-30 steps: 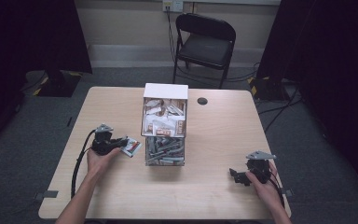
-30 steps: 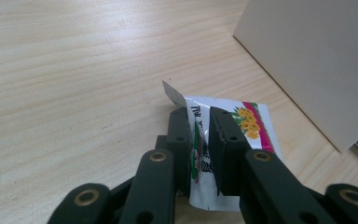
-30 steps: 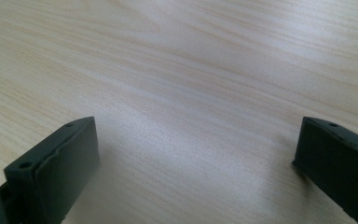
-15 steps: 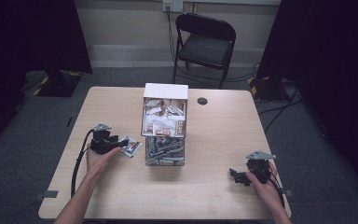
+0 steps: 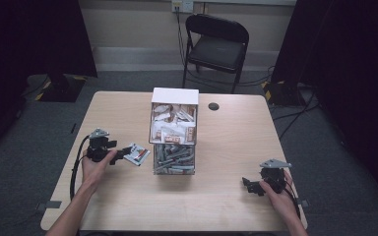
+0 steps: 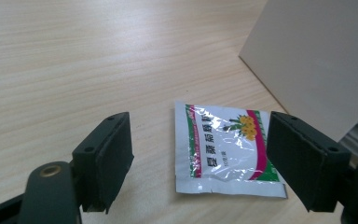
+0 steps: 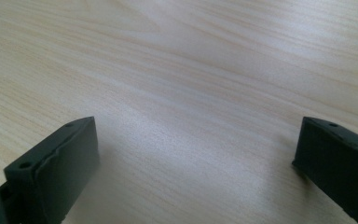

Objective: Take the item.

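One small flat foil sachet lies on the pale wood-grain table, at nine o'clock from the clear two-tier organiser box and just beside its lower tier. The left gripper sits at nine o'clock of the sachet; its jaws have just been opening and now stand apart, released, with the sachet lying flat on the table ahead of and between them, touched by neither pad.

To finish this set-down cleanly, I would judge it best to draw the left gripper straight away from the sachet, towards nine o'clock and a little upward, keeping the jaws wide so no pad drags the crinkled edge along or nudges it against the box wall.

The sachet is silvery-white and glossy, creased across its face, with a green and magenta stripe down each side, green printed characters, and a small cluster of yellow flowers near its far corner. Its sealed bottom edge is plain silver.

The right gripper rests near the table's five o'clock corner, jaws spread wide over bare wood, holding nothing.
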{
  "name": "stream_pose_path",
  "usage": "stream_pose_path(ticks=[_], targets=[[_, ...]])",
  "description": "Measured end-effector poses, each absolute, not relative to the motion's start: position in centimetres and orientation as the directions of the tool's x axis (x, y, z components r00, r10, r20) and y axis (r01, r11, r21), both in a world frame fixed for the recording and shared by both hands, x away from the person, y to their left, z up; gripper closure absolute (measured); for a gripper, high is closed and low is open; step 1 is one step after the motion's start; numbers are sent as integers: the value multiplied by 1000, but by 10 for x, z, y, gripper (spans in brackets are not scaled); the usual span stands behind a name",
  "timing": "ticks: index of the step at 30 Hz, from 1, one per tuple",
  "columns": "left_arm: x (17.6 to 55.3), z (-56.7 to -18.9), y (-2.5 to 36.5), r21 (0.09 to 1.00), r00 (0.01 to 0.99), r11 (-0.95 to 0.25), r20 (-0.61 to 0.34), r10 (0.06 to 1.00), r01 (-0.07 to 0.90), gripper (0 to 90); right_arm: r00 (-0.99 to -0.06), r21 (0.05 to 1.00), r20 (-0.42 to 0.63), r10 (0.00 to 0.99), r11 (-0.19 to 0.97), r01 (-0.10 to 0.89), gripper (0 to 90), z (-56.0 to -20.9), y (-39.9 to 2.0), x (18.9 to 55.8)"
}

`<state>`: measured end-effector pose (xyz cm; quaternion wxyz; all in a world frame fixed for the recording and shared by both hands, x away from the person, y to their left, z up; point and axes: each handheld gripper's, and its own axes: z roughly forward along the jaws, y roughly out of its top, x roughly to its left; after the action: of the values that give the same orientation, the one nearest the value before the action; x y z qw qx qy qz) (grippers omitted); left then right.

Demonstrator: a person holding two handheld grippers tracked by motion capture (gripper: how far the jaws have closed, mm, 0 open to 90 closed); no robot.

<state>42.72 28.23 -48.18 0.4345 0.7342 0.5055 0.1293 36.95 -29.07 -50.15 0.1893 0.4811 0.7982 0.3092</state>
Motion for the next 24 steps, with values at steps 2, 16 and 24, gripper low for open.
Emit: stream_pose_path(ticks=[2,16,24], targets=[[426,-479,284,774,457,-109,-248,854,624,224,-465,676,-5,885,346,651,0,-502,-291,370],[391,-465,304,795,455,-128,-200,868,594,228,-465,676,-5,885,346,651,0,-502,-291,370],[367,-463,307,788,440,-141,-177,880,599,224,-464,676,-5,886,345,652,0,-502,-291,369]])
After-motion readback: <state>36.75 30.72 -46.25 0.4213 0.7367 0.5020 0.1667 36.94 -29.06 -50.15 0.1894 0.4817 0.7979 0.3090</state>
